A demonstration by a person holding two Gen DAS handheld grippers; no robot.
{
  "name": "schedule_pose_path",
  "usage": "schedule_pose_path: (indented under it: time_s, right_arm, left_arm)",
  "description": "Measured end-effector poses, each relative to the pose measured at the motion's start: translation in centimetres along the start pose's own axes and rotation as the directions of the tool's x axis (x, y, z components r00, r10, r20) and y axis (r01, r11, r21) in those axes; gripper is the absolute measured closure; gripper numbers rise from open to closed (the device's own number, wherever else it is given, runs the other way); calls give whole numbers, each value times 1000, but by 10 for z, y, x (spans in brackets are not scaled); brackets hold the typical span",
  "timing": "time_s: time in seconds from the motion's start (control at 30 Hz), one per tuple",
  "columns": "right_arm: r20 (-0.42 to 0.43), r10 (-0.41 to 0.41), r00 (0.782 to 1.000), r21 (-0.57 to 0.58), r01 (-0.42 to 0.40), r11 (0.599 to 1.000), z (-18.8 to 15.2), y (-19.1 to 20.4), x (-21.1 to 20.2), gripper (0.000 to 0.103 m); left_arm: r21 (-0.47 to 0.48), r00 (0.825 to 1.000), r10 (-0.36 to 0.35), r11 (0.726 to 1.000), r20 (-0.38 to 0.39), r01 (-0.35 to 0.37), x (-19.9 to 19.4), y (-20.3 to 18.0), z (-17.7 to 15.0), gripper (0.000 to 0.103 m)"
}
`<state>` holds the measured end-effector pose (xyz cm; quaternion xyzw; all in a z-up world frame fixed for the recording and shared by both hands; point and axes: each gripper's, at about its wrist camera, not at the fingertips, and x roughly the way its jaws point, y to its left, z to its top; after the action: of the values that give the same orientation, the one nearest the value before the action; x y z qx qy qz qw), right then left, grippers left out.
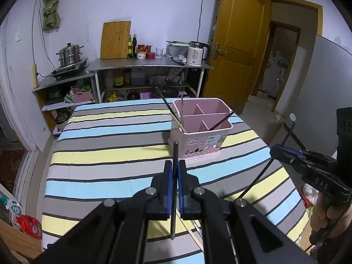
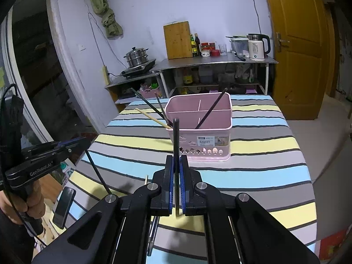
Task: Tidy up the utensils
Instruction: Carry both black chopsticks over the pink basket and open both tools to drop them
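The tabletop point(image 1: 105, 145) carries a cloth of blue, yellow and grey stripes, and behind it a steel shelf unit point(image 1: 149, 66) runs along the wall, with a wooden cutting board point(image 1: 115, 40) leaning upright and a white kettle point(image 1: 197, 54) at its right end. A yellow door point(image 1: 237, 44) stands ajar to the right.

Towards the far right part of the tabletop sits a pink utensil basket point(image 1: 199, 132), divided into compartments. Several chopsticks lean out of it already: a dark one and a pale wooden chopstick point(image 1: 177, 121) slant out of the left compartment, and another dark one leans in the right compartment.

The left gripper point(image 1: 175, 169) hovers above the cloth, just short of the basket, its fingers point(image 1: 168, 176) pressed tight on a black chopstick point(image 1: 175, 154) that stands nearly upright between the blue pads. The right gripper point(image 2: 176, 165) is alongside it, also facing the basket, its fingers point(image 2: 183, 171) clamped on a second black chopstick point(image 2: 176, 136), likewise held upright, its top level with the basket's rim in the right wrist view. More chopsticks lie on the cloth under both grippers.
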<state>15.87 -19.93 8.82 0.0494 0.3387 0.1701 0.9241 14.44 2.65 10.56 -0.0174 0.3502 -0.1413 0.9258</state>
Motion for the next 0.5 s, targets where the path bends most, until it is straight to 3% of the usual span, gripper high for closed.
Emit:
schedule_pose_path:
  time_s: [0.5]
  right_arm:
    - [35, 2, 999, -33, -1, 999, 11, 1, -17, 98]
  left_arm:
    - [2, 998, -57, 998, 17, 57, -13, -12, 17, 98]
